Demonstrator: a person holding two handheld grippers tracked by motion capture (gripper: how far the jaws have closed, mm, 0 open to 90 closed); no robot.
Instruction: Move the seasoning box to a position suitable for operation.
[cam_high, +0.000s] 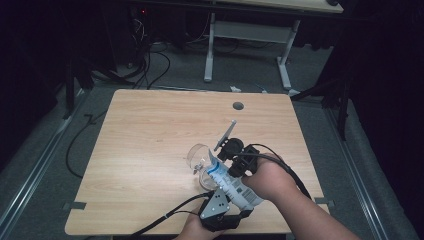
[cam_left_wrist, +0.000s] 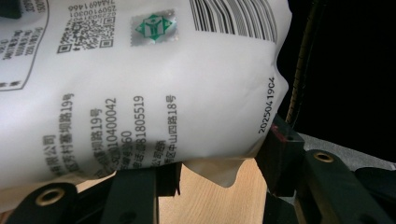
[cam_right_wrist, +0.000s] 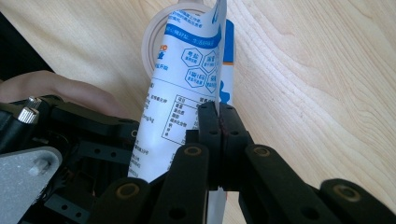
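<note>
Job: pouring from a white printed bag (cam_high: 232, 184) into a clear glass cup (cam_high: 199, 159), judging by how the bag's top is tilting over the cup.

Bag spot: sitting near the front edge of the wooden table (cam_high: 150, 130), a bit right of centre, right in front of the person.

Bag axis: running from about 4 o'clock (bottom end, by the person's hands) to about 10 o'clock (top end). So the mouth end is pointing at 10, straight toward the cup.

Cup: lying at roughly 10 o'clock from the bag's middle, touching or nearly touching the bag's top. Can't tell for sure if the tip is inside the rim.

Right gripper (cam_right_wrist: 218, 121): jaws pressing together on a thin flat edge of the bag, up toward the blue-printed end.

Left gripper (cam_left_wrist: 210, 172): jaws standing apart either side of the bag's lower end (cam_left_wrist: 140, 93); looks like it's cradling or pinching the fat part, honestly can't tell if it's really clamping.

Nearer hand: right one is sitting closer to the cup, so I'm guessing it's steering the spout while the left is lifting the back end.

Risk: floppy bag, could be folding past the rim.
</note>
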